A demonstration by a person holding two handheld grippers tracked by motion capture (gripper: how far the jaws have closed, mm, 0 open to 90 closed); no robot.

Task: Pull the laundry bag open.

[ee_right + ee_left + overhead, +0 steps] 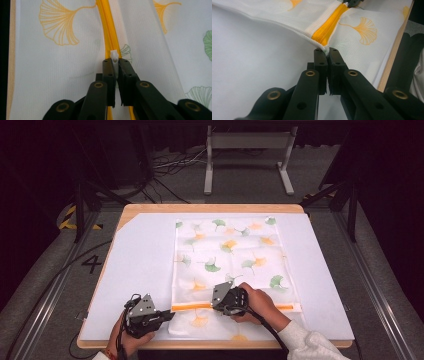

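A white mesh bag [230, 255] printed with green and orange ginkgo leaves lies flat on the white table mat. An orange zipper [192, 306] runs across its near end. My left gripper [167, 314] is shut on the bag's corner [325, 51] at the zipper's left end [328, 30]. In the left gripper view its jaws meet on the fabric edge. My right gripper [216, 303] is shut on the white zipper pull [114, 57], which sticks up between its jaws over the orange zipper [108, 27].
The white mat [140, 265] covers a wooden table [210, 208] whose edge shows at the far side. A person's hands hold both grippers at the near edge. A metal stand [247, 150] and cables [165, 167] are on the floor beyond.
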